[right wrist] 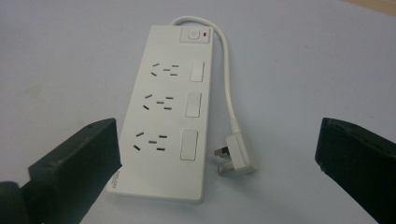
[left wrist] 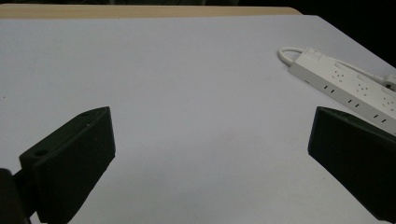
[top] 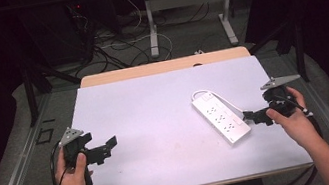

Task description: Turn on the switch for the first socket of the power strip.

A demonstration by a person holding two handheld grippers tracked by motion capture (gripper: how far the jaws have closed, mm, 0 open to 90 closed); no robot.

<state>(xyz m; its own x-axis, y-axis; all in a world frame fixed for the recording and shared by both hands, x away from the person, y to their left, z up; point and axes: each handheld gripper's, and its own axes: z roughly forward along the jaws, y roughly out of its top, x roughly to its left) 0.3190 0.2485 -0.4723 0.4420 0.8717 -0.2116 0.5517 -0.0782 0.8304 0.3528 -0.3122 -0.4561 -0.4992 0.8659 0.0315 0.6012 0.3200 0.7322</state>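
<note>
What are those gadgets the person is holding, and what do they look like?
Each hand grips a black handheld tool, the left gripper and the right gripper. Each ends in two blocky black jaws, carries a grey three-cornered plate on top and trails a black cable. The forearms are bare, with no sleeves showing.

Bright, even overhead light on the white table (top: 154,104), dark room all round, soft faint shadows, no harsh glare, black jaws up close blurred and underexposed, power strip (right wrist: 163,112) fairly sharp, slight grain
</note>
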